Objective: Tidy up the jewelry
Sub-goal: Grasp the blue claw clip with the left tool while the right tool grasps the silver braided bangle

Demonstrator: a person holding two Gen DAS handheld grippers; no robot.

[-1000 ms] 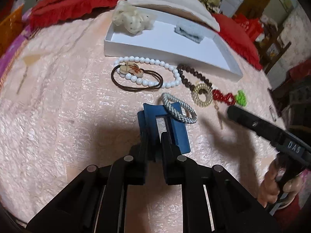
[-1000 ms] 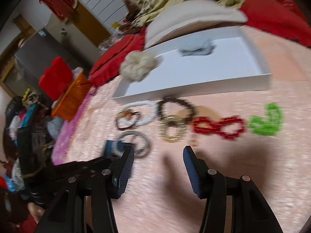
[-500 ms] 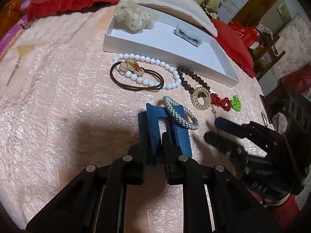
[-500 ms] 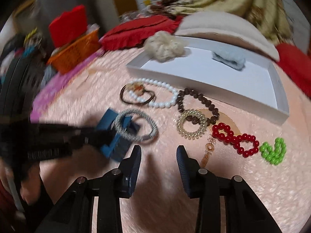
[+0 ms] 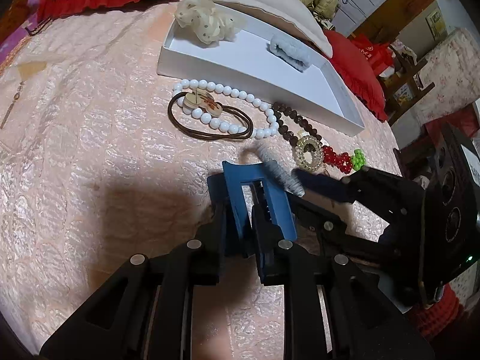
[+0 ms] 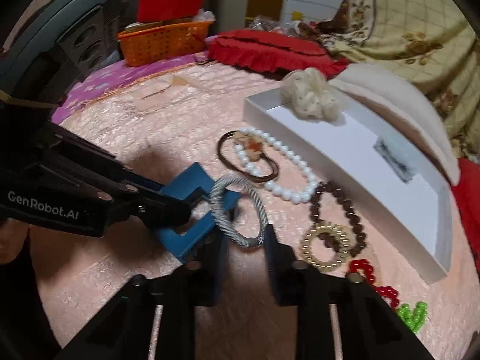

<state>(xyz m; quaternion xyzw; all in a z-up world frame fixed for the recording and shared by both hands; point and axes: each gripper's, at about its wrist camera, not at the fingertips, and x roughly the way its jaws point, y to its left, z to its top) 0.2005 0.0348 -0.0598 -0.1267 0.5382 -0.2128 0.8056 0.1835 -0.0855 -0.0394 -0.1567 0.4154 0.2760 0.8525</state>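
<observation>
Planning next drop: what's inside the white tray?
White tray holds a cream scrunchie at one end and a pale blue fluffy hair tie by the far wall. Other visible floor is bare; the near wall hides a strip.

1. The left gripper (image 5: 240,210) fills the lower centre of the frame, its black fingers (image 5: 217,225) clamped on a blue hair claw (image 5: 255,186); its jaws are opening slightly.
2. A grey twisted bracelet (image 5: 279,169), blurred, lies across the claw's upper right edge.
3. The right gripper (image 5: 318,184) enters from the right, its jaws closing, its blue tip at the bracelet.
4. Above, on the pink bedspread (image 5: 90,150), lie a white bead necklace (image 5: 228,111), a brown hair tie (image 5: 210,129), dark beads (image 5: 285,123), a gold coil ring (image 5: 310,153), and red (image 5: 336,157) and green beads (image 5: 358,159).
5. A white tray (image 5: 228,72) in the upper centre holds a cream scrunchie (image 5: 204,24) and a pale blue scrunchie (image 5: 291,51).
</observation>
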